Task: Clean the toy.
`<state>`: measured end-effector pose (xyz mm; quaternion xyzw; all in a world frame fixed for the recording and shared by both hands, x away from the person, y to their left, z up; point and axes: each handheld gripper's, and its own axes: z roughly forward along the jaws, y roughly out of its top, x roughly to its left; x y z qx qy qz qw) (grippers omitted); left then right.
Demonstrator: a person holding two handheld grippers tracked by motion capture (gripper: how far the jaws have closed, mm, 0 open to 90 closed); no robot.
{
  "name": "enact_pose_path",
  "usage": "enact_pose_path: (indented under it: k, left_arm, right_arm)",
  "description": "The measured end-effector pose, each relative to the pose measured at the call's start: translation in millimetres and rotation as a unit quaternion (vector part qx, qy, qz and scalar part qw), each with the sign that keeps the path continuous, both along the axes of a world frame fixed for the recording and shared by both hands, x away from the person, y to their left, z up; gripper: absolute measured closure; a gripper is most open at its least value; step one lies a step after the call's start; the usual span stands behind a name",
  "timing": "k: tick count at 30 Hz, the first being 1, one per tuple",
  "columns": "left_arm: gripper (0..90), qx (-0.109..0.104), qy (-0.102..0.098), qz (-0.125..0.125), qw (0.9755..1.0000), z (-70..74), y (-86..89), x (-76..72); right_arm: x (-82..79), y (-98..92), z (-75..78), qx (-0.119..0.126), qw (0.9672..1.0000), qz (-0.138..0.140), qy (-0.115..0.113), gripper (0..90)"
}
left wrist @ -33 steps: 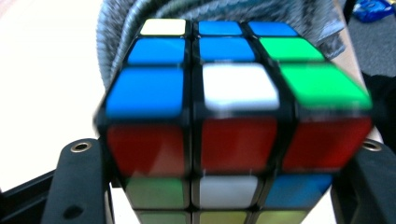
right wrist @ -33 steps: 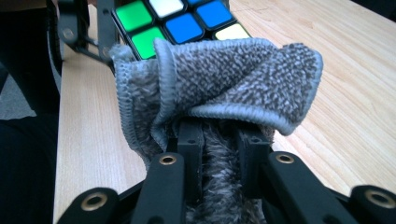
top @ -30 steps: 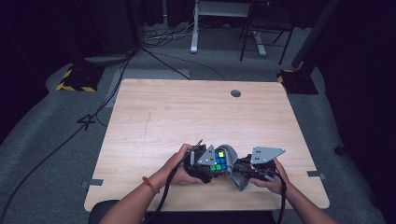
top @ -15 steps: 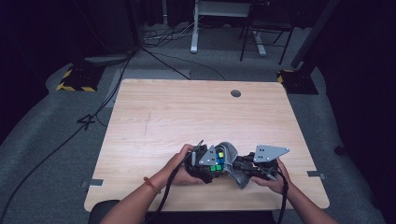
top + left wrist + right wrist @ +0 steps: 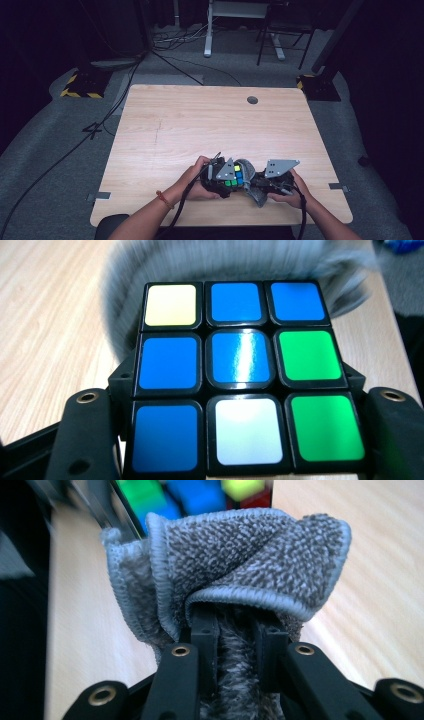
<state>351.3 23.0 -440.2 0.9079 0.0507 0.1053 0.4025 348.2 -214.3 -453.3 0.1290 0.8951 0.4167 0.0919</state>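
Dark floor with trailing cables is surrounding a pale wooden table (image 5: pixel 165 130), and all the work is happening near the table's six o'clock edge, where a person's two forearms are coming in from below.

Starting at the left, the left hand (image 5: pixel 196 176) is gripping the left gripper (image 5: pixel 225 181), whose jaws are clamped on a puzzle cube (image 5: pixel 235 177). In the left gripper view the cube (image 5: pixel 235 375) is sitting square between the two black jaws, one pressing each side of its bottom row, with a mostly blue face turned to the camera, green squares toward three o'clock, a yellow one at eleven o'clock and a white one at six o'clock. Holding it by the sides is leaving that face free and steady, which suits wiping it.

Moving right, a grey cloth (image 5: pixel 252 187) is bunching between the two grippers, at about three o'clock of the cube. In the right gripper view the cloth (image 5: pixel 240 565) is folding into a thick wad over the jaw tips, and the cube's coloured squares (image 5: pixel 197 495) are lying just beyond it at twelve o'clock. The right gripper (image 5: pixel 234 630) is pinched tightly on the cloth, so the wad is standing out as a pad toward the cube. Whether the cloth is actually touching the cube is hard to tell, since the far edge is blurred; it looks very close.

Farthest right, the right hand (image 5: pixel 292 192) is steadying that gripper low over the table.
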Motion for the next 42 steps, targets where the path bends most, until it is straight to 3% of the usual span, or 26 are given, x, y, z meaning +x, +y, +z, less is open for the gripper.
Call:
enact_pose_path:
  k: [3,5,10,14,18,23,29,34,38,42]
  left_arm:
    - [33.3,0.001,-0.004,0.004,1.0,1.5,1.6,0.8]
    - [33.2,0.004,0.001,0.003,1.0,0.0,2.0,1.8]
    - [33.2,0.013,-0.009,-0.004,0.9999,-2.1,-2.8,-2.4]
    - [33.2,0.004,-0.031,-0.003,0.9995,1.9,-3.5,-8.8]
    - [33.2,0.0,-0.031,-0.007,0.9995,4.8,-2.6,-9.3]
    - [33.1,0.017,-0.032,0.0,0.9993,0.6,-5.5,-5.2]
    - [33.0,0.025,-0.014,0.005,0.9996,-4.9,-9.2,-0.2]
    - [33.2,0.03,-0.019,0.009,0.9993,-5.2,-11.1,-1.7]
    - [33.3,0.032,-0.022,0.01,0.9992,-4.3,-10.0,-1.8]
    - [33.3,0.02,-0.02,0.011,0.9995,-1.1,-6.9,-2.1]
  right_arm:
    - [2.2,-0.6,-1.5,0.007,1.0,0.001,0.003,76.1]
    - [0.4,-1.3,6.6,0.033,0.9994,0.002,-0.005,76.2]
    - [-3.6,-3.9,20.5,0.073,0.997,-0.003,-0.025,76.2]
    - [-1.2,-2.2,18.6,0.061,0.9978,-0.01,-0.024,76.4]
    - [-0.3,0.4,8.5,0.029,0.9992,-0.013,-0.023,76.4]
    - [-2.3,-1.8,13.5,0.044,0.9986,-0.01,-0.029,76.6]
    - [-8.1,-1.7,27.0,0.072,0.9965,-0.009,-0.042,76.7]
    - [-9.7,4.0,32.1,0.076,0.9959,-0.007,-0.048,76.7]
    - [-4.1,3.1,26.1,0.061,0.9973,-0.013,-0.04,76.6]
    - [2.8,-1.2,13.7,0.042,0.9986,-0.027,-0.018,76.5]
